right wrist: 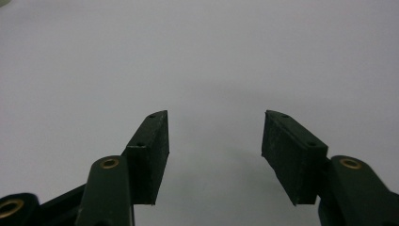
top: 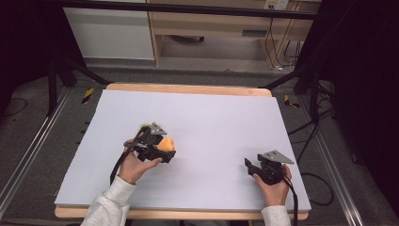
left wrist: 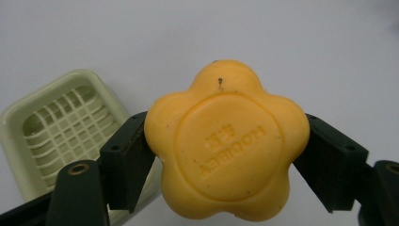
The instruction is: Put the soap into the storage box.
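Table: pale lilac-grey sheet over a wooden board; the landmark for all entries below.

Soap dish: pale green, slatted base, lying flat on the table, just beside and behind the left gripper's jaw. Rigid by its look, empty.

Left gripper: over the table's left half, near the person's edge, clenched on the soap from two opposite sides.

Right gripper: over the table's right half near the front edge, jaws apart with a clear gap, nothing between them.

Soap: yellow-orange, flower-shaped bar with embossed lettering, held just above the table beside the dish. Likely light, firm, waxy and slippery, prone to denting. Best gripped across the notches between lobes, as now, not on the rounded lobes.
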Motion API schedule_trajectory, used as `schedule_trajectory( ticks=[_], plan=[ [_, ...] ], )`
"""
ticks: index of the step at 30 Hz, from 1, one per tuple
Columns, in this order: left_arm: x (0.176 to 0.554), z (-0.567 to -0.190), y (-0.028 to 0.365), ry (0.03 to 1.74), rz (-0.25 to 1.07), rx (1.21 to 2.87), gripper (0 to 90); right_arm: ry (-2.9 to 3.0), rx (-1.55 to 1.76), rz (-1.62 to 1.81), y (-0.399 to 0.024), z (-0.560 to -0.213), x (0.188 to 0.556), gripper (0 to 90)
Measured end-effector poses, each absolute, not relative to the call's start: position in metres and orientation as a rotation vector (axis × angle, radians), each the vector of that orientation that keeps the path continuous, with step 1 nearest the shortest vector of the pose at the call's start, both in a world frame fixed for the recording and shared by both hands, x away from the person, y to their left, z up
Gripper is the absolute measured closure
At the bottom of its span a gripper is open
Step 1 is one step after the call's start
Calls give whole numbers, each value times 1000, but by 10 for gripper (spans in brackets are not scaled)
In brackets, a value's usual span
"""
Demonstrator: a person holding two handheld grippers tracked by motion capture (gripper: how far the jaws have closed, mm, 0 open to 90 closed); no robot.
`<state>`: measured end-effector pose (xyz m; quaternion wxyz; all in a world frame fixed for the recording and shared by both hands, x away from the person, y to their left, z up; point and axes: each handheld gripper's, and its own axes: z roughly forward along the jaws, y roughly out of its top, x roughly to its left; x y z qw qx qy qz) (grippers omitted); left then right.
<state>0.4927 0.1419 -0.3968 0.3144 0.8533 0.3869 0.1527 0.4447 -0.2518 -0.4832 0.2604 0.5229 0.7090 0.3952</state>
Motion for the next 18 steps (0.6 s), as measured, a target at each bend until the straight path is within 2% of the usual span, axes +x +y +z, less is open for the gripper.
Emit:
schedule_trajectory(
  ticks=[18],
  plan=[
    [506,-382,164,1093,459,2199,248,1922,1415,1067,-253,-483,445,426]
  ],
)
